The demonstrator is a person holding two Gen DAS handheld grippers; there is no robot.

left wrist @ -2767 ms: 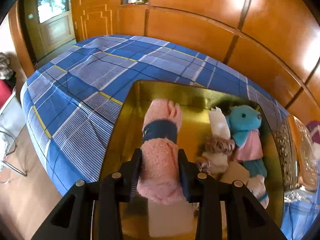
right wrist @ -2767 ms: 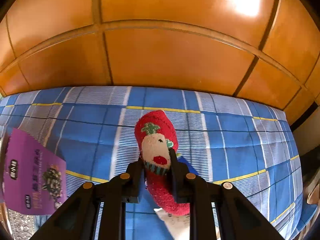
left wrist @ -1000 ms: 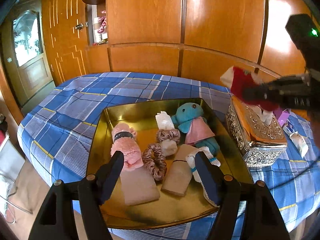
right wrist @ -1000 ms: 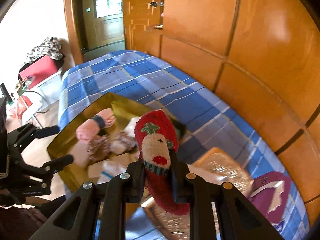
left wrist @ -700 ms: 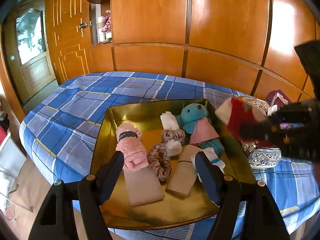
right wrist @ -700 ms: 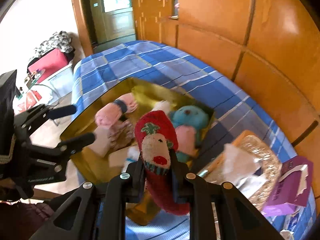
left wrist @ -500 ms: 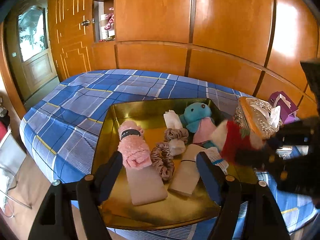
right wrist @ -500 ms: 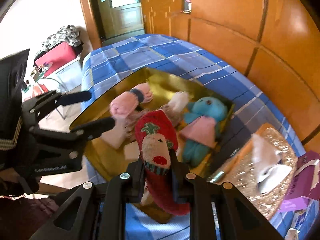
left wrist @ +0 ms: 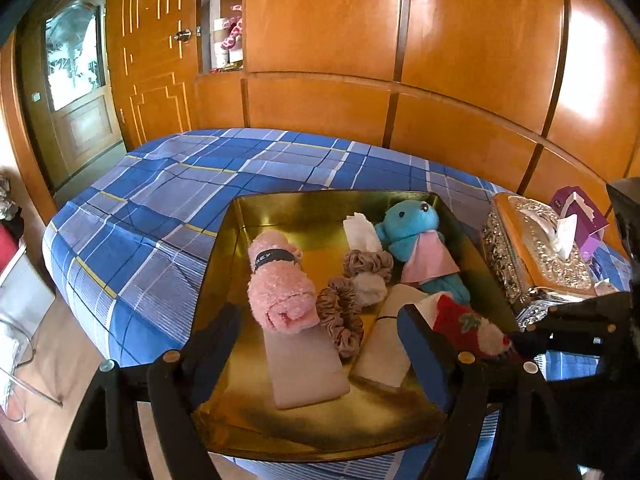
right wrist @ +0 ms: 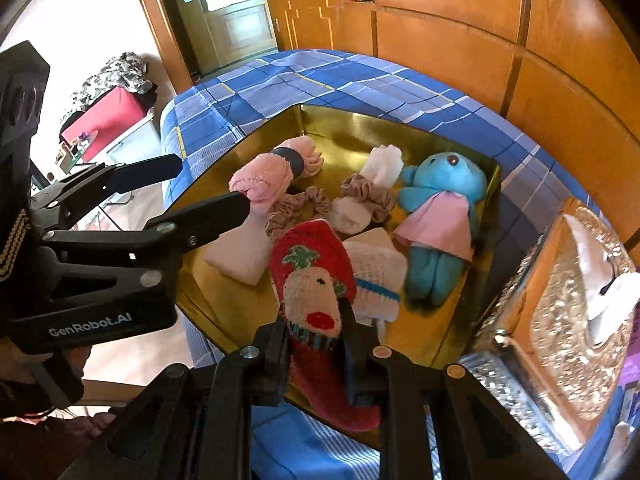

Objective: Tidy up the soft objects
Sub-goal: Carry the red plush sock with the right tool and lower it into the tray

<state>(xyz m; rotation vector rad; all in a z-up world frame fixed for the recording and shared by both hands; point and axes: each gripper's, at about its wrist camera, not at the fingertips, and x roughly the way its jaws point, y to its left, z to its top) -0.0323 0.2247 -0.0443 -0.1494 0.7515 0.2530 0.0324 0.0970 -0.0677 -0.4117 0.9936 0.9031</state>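
A gold tray (left wrist: 332,194) sits on the blue plaid bed and holds a pink rolled towel (left wrist: 280,284), two scrunchies (left wrist: 344,320), a blue plush toy (left wrist: 416,240) and folded beige cloths. My left gripper (left wrist: 320,344) hovers open at the tray's near edge, its pads touching nothing. In the right wrist view my right gripper (right wrist: 314,320) is shut on a red Christmas sock (right wrist: 312,280), held over the tray (right wrist: 360,120) beside a white striped sock (right wrist: 376,276). The left gripper (right wrist: 210,182) stands at the left, near the pink towel (right wrist: 268,176).
An ornate silver tissue box (left wrist: 536,256) stands just right of the tray, with a purple pack (left wrist: 576,212) behind it. Wooden wall panels run close behind the bed. The bed edge and floor drop off at the left, where a red case (right wrist: 104,116) sits.
My left gripper has let go of the pink towel and drawn back from it. My right gripper has carried the red sock from the bed side down over the tray's right front.
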